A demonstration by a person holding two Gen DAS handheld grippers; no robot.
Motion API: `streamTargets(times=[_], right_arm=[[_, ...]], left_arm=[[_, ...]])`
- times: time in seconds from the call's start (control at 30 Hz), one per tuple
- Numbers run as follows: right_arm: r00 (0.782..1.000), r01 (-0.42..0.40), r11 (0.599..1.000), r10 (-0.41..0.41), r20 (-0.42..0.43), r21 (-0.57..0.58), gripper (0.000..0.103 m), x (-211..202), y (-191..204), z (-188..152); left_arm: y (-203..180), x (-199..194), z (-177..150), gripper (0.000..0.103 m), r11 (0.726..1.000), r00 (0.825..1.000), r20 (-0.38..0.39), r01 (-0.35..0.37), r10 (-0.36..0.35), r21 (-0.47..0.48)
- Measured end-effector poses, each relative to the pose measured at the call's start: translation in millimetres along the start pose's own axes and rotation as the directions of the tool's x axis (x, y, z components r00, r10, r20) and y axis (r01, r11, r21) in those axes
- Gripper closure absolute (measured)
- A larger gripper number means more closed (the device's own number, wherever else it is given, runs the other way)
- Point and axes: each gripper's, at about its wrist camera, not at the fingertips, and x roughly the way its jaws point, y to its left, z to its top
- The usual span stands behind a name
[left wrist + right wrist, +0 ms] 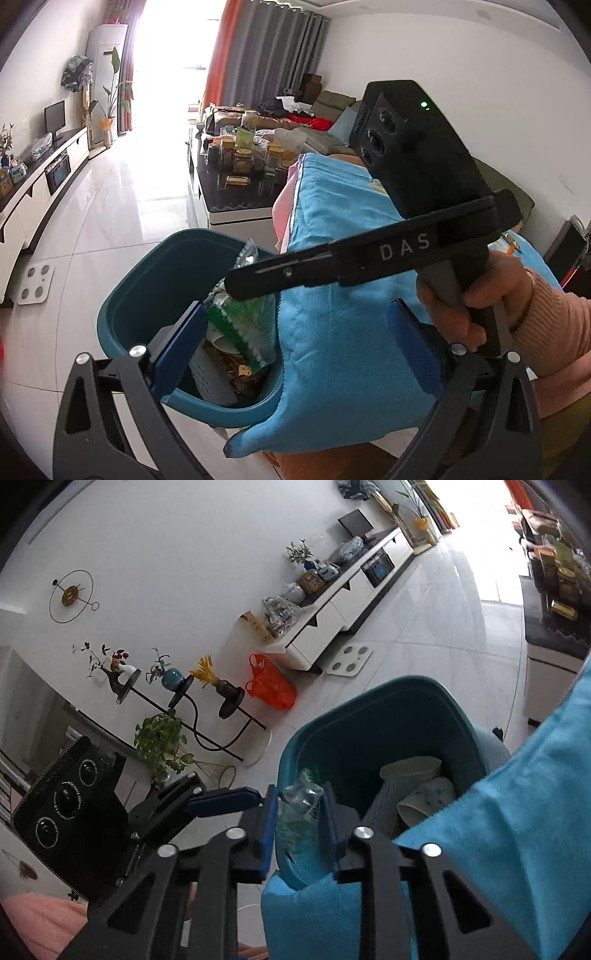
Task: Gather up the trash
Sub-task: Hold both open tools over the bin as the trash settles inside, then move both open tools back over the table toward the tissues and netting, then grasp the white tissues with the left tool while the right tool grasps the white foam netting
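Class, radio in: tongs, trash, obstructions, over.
Right tongs shut on crumpled clear plastic wrapper over teal plastic bin. Left tongs open, empty. Blue cloth crowds bin's edge.

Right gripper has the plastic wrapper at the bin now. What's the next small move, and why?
Probably nudge the right gripper a little further over the teal bin, then open the jaws. It is shut on the crinkled clear wrapper, which sits just at the bin's near rim, where the blue cloth drapes. Released here, it might catch the rim or the cloth instead of dropping among the paper cups.
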Motion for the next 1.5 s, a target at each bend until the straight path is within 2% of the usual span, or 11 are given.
streamTargets(times=[0.2, 0.23, 0.33, 0.5, 0.77, 0.93, 1.13, 1.23, 1.27, 1.33, 1.5], right_arm=[[0.991, 0.122, 0.992, -0.122, 0.048, 0.011, 0.085, -4.0, -6.5, 6.5], [0.991, 0.123, 0.992, -0.124, 0.055, 0.025, 0.084, -5.1, -8.7, 7.3], [0.99, 0.126, 0.992, -0.128, 0.063, 0.031, 0.066, -5.5, -14.7, 9.1], [0.986, 0.149, 0.988, -0.152, 0.07, 0.041, 0.064, -6.7, -20.0, 10.5], [0.973, 0.172, 0.985, -0.174, 0.155, 0.021, 0.062, -44.1, -14.9, -2.0], [0.948, 0.237, 0.972, -0.228, 0.221, -0.011, 0.06, -80.9, -7.2, -23.9], [0.89, 0.337, 0.941, -0.321, 0.325, 0.007, 0.056, -142.6, -7.3, -69.4], [0.848, 0.387, 0.92, -0.38, 0.369, 0.06, 0.055, -178.5, -15.4, -95.5], [0.825, 0.414, 0.906, -0.414, 0.384, 0.086, 0.055, -193.4, -18.9, -108.3], [0.801, 0.442, 0.889, -0.45, 0.394, 0.118, 0.055, -209.6, -24.4, -123.2], [0.72, 0.507, 0.83, -0.557, 0.415, 0.233, 0.055, -258.6, -41.2, -168.6]], left_arm=[[13.0, 1.8, -5.6, 0.009, 0.999, 1.0, -0.009, -0.017, 0.017, -0.037], [14.5, 2.2, -6.5, 0.009, 0.999, 1.0, -0.012, -0.022, 0.021, -0.041], [20.1, 2.6, -9.2, 0.009, 0.998, 0.999, -0.016, -0.037, 0.037, -0.057], [25.4, 0.3, -11.2, 0.009, 0.994, 0.999, -0.012, -0.05, 0.049, -0.092], [16.5, -9.2, -9.0, 0.009, 0.996, 0.999, 0.041, 0.036, -0.033, -0.082], [-2.2, -9.1, -3.3, 0.009, 0.997, 0.997, 0.051, 0.065, -0.062, -0.052], [-44.2, 0.3, 6.5, 0.008, 0.992, 0.99, 0.061, 0.129, -0.128, -0.008], [-71.2, 13.7, 12.7, 0.008, 0.985, 0.984, 0.049, 0.171, -0.171, 0.016], [-82.8, 20.3, 14.9, 0.008, 0.982, 0.981, 0.041, 0.187, -0.189, 0.032], [-100.2, 30.6, 17.9, 0.008, 0.976, 0.977, 0.026, 0.212, -0.214, 0.056], [-152.2, 68.1, 30.9, 0.008, 0.952, 0.958, -0.042, 0.287, -0.284, 0.109]])
